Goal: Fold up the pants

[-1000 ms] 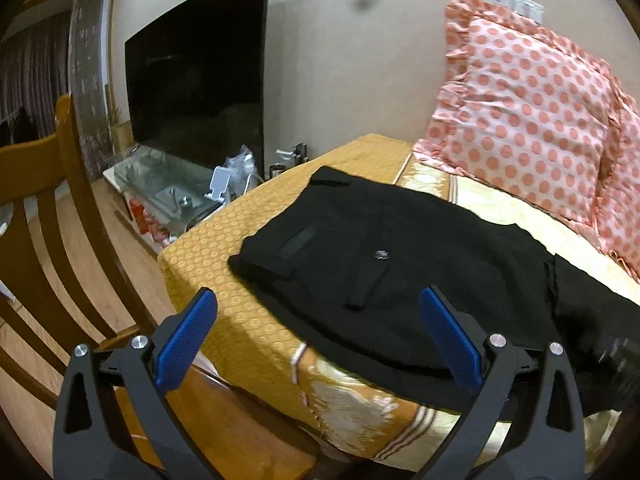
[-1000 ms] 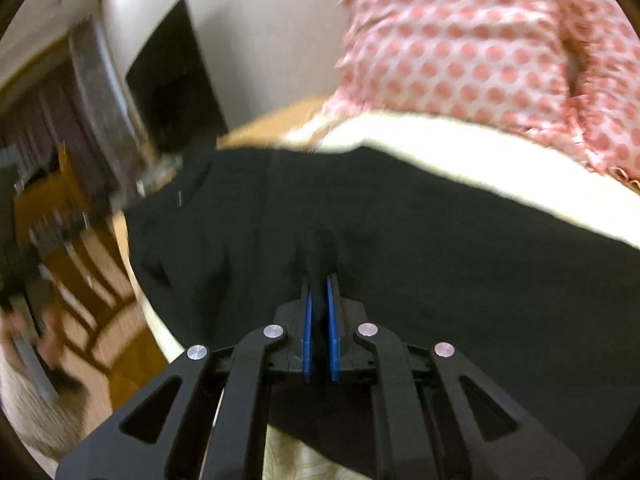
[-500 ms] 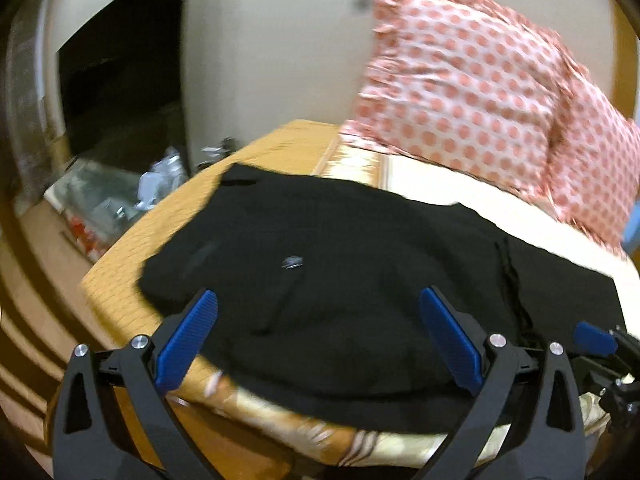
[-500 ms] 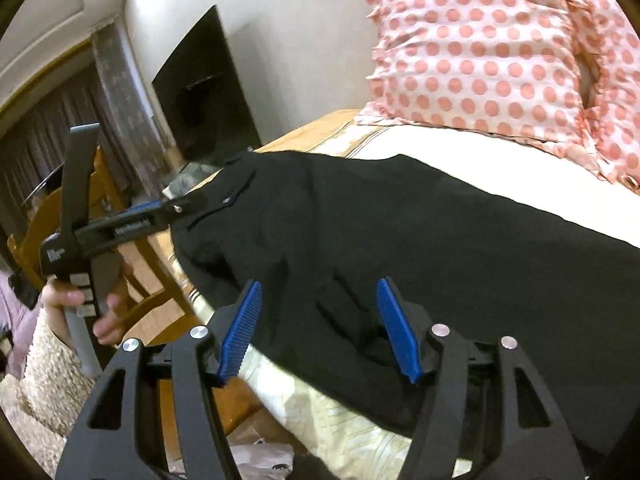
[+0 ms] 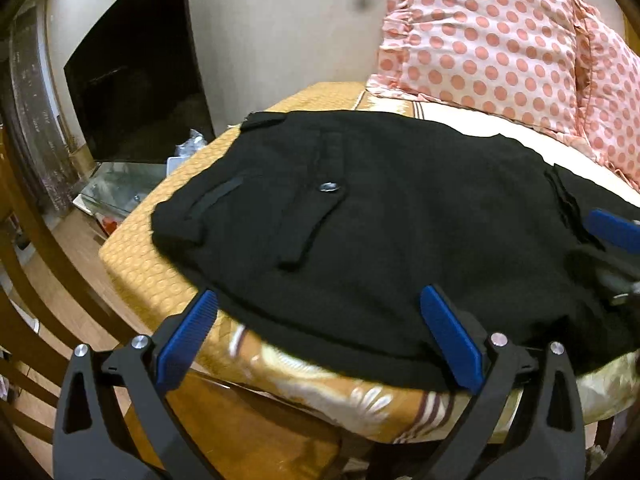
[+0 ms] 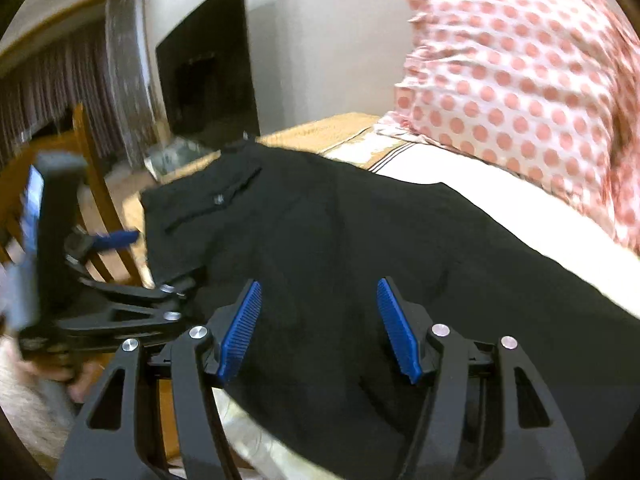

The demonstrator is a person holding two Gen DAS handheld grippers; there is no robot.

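Note:
Black pants point(image 5: 380, 216) lie spread on the bed, with the waist and its button point(image 5: 329, 187) toward the left. My left gripper point(image 5: 320, 340) hangs open just above the pants' near edge, where the cloth overhangs the bed, and nothing is between its pads. In the right wrist view my right gripper point(image 6: 318, 332) is open over the pants point(image 6: 360, 232), not pressing the cloth. The left gripper point(image 6: 158, 258) shows there at the waist corner. One blue finger point(image 5: 614, 232) of the right gripper shows at the right edge of the left wrist view.
The bed has a golden patterned cover point(image 5: 168, 240). Pink dotted pillows point(image 5: 480, 40) lean against the wall behind it. A wooden chair point(image 6: 92, 184) stands close to the bed's left corner. A dark TV point(image 5: 136, 92) sits on a glass stand with clutter. A hand point(image 6: 60, 376) holds the left gripper.
My right gripper was shut on a pinch of pants cloth; it opened, let go and drew back. My left gripper came down and closer to the pants' near edge, staying open.

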